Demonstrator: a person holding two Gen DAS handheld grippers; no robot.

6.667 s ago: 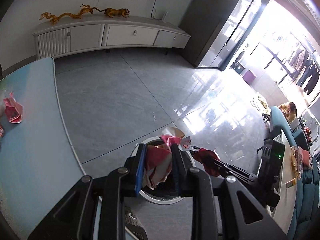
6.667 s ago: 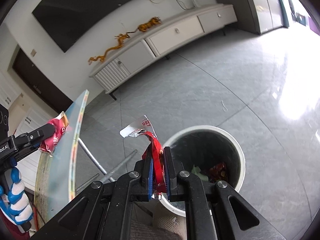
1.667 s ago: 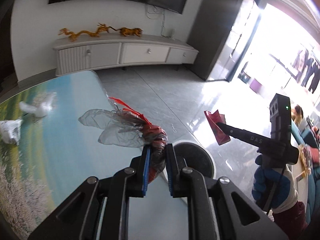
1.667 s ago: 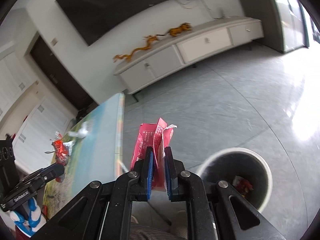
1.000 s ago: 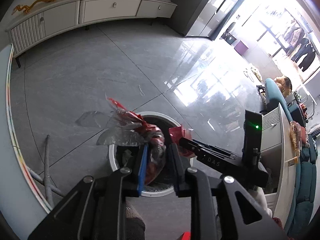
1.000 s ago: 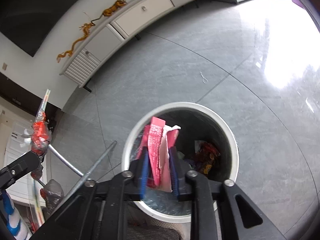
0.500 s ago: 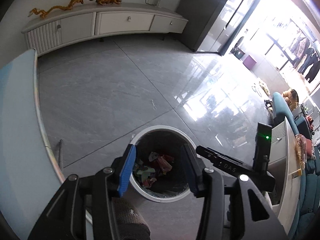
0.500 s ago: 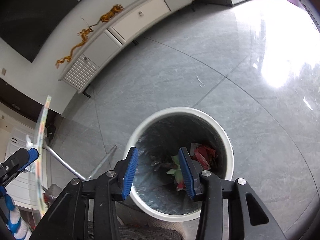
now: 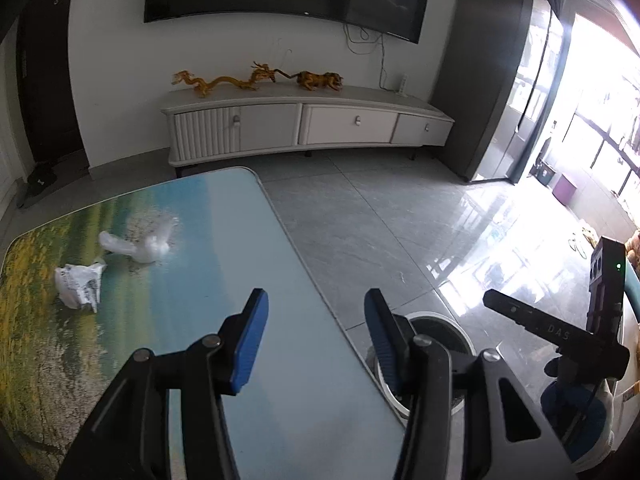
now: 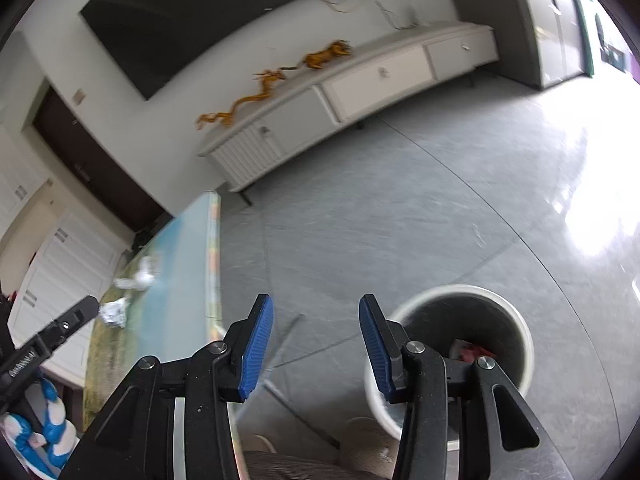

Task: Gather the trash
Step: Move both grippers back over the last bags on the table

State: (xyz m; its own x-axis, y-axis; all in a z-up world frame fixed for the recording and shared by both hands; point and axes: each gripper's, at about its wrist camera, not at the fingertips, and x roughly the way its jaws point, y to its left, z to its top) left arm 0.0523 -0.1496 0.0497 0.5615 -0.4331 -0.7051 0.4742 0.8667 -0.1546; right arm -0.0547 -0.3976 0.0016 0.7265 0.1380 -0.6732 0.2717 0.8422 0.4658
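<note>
Standing upright, the trash bin (image 10: 516,312) opens upward.

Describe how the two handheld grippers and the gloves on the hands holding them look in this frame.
Both are black, angular two-finger tools with silver pivot bolts. The left gripper and right gripper carry ribbed blue pads inside their fingers. Seen from the left wrist, the right one bears white lettering and a green light on an upright black box. Each holding hand wears a blue and white glove.

Both wrappers dropped into bin (image 10: 516,320) (jaws just opened).
</note>
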